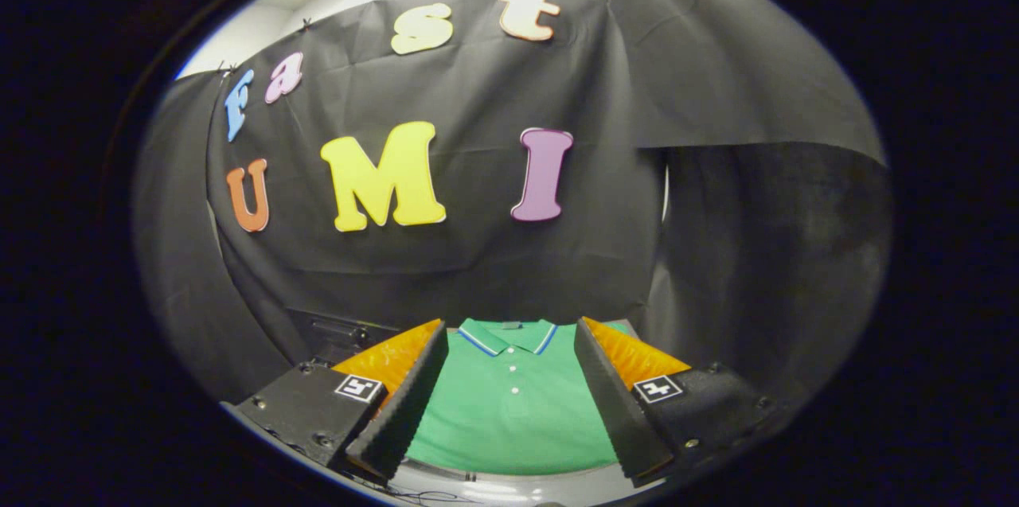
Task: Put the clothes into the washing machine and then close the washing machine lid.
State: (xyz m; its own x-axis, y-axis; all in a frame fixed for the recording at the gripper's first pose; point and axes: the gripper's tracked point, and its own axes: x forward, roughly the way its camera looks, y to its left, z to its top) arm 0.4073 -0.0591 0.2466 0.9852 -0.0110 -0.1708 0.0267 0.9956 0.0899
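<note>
**Between the fingers: shirt sighted, not yet gripped**

Ahead at twelve o'clock, lay a green polo shirt, flat, collar pointing away toward the booth wall. Showed blue-and-white trim at the collar and a short row of white buttons down the placket. Rested on a pale surface, a strip of which peeked out at six o'clock, below the hem.

Held the gripper spread wide, one finger at eight o'clock and the other at four o'clock, framing the shirt. Touched nothing, as far as could be judged; pinched no cloth.

Glimpsed a dark object with a handle-like bar at ten o'clock, just beyond the left-hand finger; could not tell whether part of the washer.

Judged the step as the very first: approach to the shirt, grasp not yet made, loading and lid closing both undone.

Called, by that reading, for a drop toward the fabric near mid-chest, then a closing pinch deep enough to gather a fold rather than skim the top. Risked a slip with too shallow a bite on flat cloth.
</note>
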